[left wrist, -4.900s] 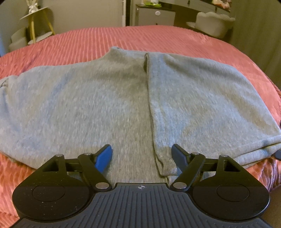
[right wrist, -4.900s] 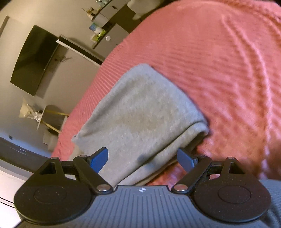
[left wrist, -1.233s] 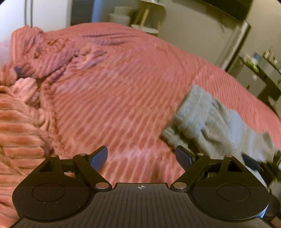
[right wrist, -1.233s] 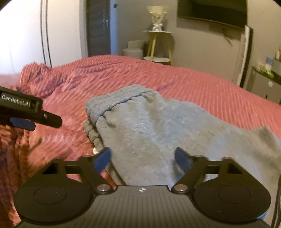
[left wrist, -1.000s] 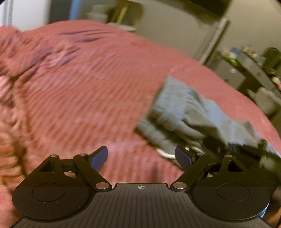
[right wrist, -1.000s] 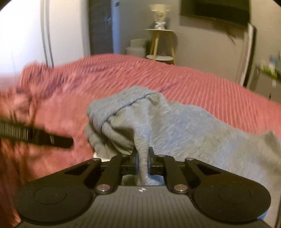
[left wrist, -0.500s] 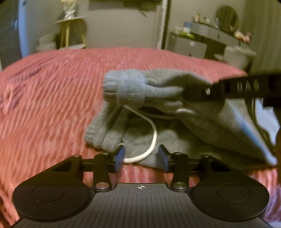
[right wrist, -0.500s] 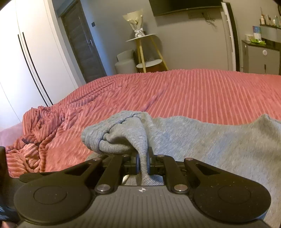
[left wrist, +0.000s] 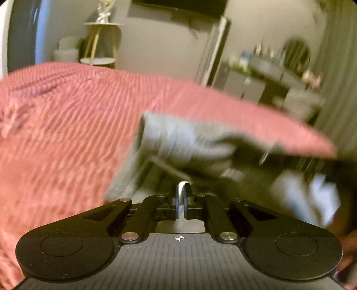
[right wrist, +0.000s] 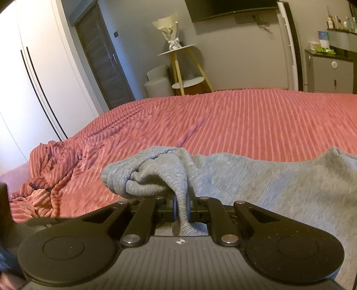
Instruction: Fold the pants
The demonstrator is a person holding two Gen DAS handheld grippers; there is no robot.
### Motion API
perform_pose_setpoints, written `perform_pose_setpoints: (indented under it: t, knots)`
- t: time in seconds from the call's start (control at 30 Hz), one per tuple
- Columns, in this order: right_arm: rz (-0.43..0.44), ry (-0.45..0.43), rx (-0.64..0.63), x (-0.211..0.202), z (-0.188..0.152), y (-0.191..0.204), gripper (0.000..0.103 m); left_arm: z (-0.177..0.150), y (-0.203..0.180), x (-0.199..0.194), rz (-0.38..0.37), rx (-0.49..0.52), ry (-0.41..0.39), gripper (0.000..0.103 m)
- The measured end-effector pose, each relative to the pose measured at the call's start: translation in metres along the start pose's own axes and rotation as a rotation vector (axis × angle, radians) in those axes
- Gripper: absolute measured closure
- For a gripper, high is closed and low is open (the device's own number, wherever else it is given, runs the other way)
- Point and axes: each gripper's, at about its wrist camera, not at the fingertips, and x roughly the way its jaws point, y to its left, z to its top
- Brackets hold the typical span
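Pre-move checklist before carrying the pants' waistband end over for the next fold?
1. right gripper shut on the pants: ok, grey fabric is pinched between the fingers.
2. left gripper shut: ok, jaws are nearly together.
3. What the left gripper holds: cannot tell, frame is motion-blurred; something pale shows between the fingers.
4. Waistband bunched at the right gripper, not flat: not ok.
5. Bedspread beyond the pants flat: ok.
6. Rumpled bedspread at far left: not ok if folding that way.

Ribbed pink bedspread [right wrist: 256, 120], rumpled at its left edge; beyond its far edge, tripod side table [right wrist: 186, 67] with bouquet [right wrist: 169, 29], grey cabinet [right wrist: 328, 71], wall-mounted television [right wrist: 229, 6].
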Motion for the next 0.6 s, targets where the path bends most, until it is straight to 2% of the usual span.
perform_pose_setpoints:
  t: [0.1, 0.13, 0.23, 0.27, 0.33, 0.37, 0.4, 0.47, 0.53, 0.6]
  knots:
    - [0.006, -0.008, 0.014, -0.001, 0.002, -0.001, 0.095, 0.01, -0.002, -0.001, -0.103, -0.096, -0.024, 0.097]
    - [0.007, -0.011, 0.019, -0.001, 0.003, -0.001, 0.095, 0.009, -0.002, 0.003, -0.112, -0.117, -0.021, 0.097]
    - [0.006, -0.016, 0.027, -0.002, 0.005, -0.002, 0.095, -0.002, 0.0, 0.03, -0.071, -0.155, 0.02, 0.097]
    - [0.004, -0.018, 0.024, -0.002, 0.006, -0.001, 0.095, -0.006, 0.002, 0.038, -0.088, -0.189, 0.033, 0.097]
    - [0.008, -0.017, 0.021, -0.002, 0.005, 0.0, 0.095, -0.01, 0.007, 0.052, -0.127, -0.271, 0.066, 0.082]
    - [0.01, -0.014, 0.019, -0.002, 0.004, 0.001, 0.095, -0.012, 0.006, 0.058, -0.168, -0.281, 0.087, 0.073]
    - [0.012, -0.011, 0.016, -0.002, 0.004, 0.002, 0.095, -0.013, 0.005, 0.061, -0.188, -0.282, 0.111, 0.055]
    - [0.011, -0.011, 0.006, -0.003, 0.003, 0.004, 0.095, -0.014, 0.0, 0.063, -0.195, -0.247, 0.132, 0.045]
    - [0.01, -0.015, 0.007, -0.004, 0.004, 0.003, 0.095, -0.017, -0.001, 0.055, -0.209, -0.228, 0.128, 0.024]
    - [0.011, -0.018, 0.015, -0.005, 0.006, 0.001, 0.095, -0.019, 0.005, 0.048, -0.245, -0.248, 0.122, 0.019]
